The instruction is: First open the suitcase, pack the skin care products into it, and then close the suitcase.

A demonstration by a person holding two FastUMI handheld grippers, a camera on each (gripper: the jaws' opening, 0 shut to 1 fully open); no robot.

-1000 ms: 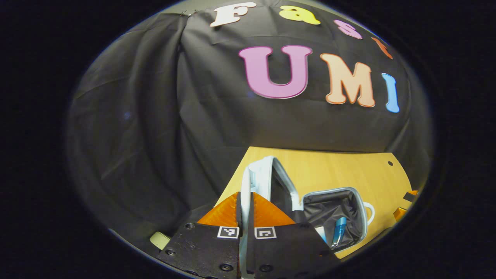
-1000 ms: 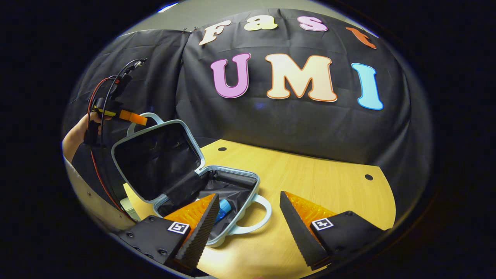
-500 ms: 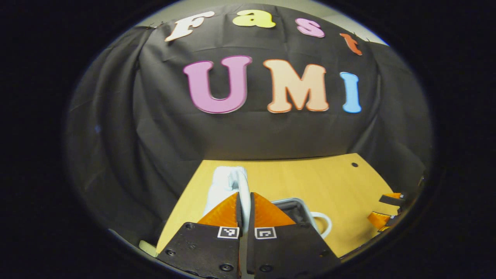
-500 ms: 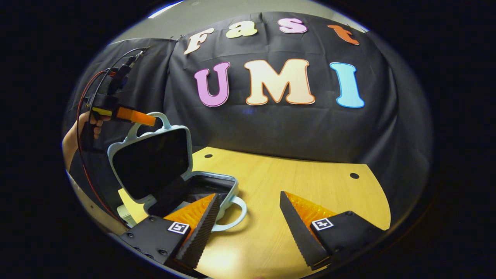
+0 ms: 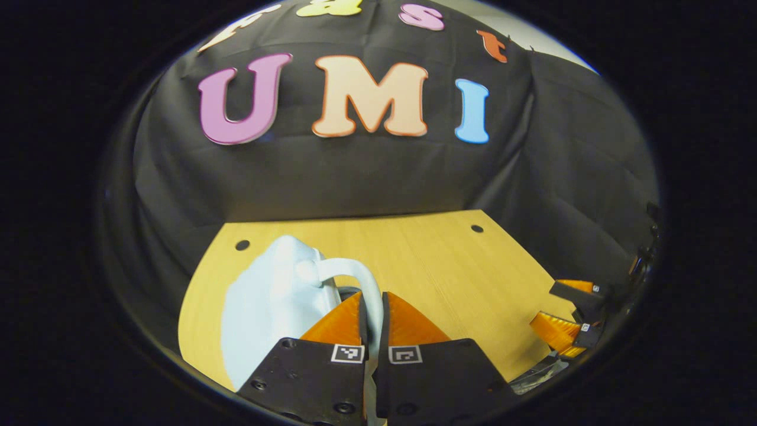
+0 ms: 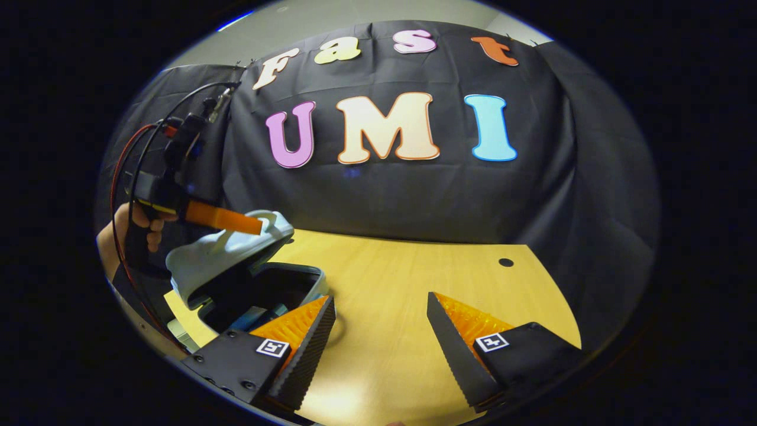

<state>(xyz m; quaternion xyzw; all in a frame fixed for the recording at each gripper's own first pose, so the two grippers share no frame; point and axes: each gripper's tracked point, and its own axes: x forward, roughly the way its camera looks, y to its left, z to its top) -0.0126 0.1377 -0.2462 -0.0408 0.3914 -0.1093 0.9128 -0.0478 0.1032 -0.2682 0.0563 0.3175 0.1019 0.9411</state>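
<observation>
In the left gripper view, the left gripper [image 5: 371, 310] is seen at the bottom edge with its fingers pressed nearly together on the lid handle [image 5: 362, 278], the pale loop passing between them. Just beyond, the pale blue lid [image 5: 269, 307] of the suitcase is tilted well down over the base. Farther right across the desk [image 5: 426, 260], the right gripper [image 5: 571, 310] is visible, well apart from the case.

In the right gripper view, the right gripper's fingers [image 6: 301, 331] are held wide apart over bare desk, with nothing between them. Beyond the left-hand finger, the suitcase [image 6: 236, 266] lies near the desk's left edge, lid partly lowered, and the dark lined base [image 6: 278, 287] is open to view through the gap. A blue item [image 6: 251, 316], judged to be one of the skin care products, can be made out inside the base; more cannot be told. At the lid, the handle is pinched by the left gripper, held by a hand [image 6: 139, 228] against the booth wall.

The closing step is judged to be in hand, and close to done. The lid should be lowered along its hinge arc rather than pushed flat, with the grip on the handle kept firm until the rims meet all round. The lining and contents should be kept clear of the seam. The free gripper could be brought in to steady the base if it slides.
</observation>
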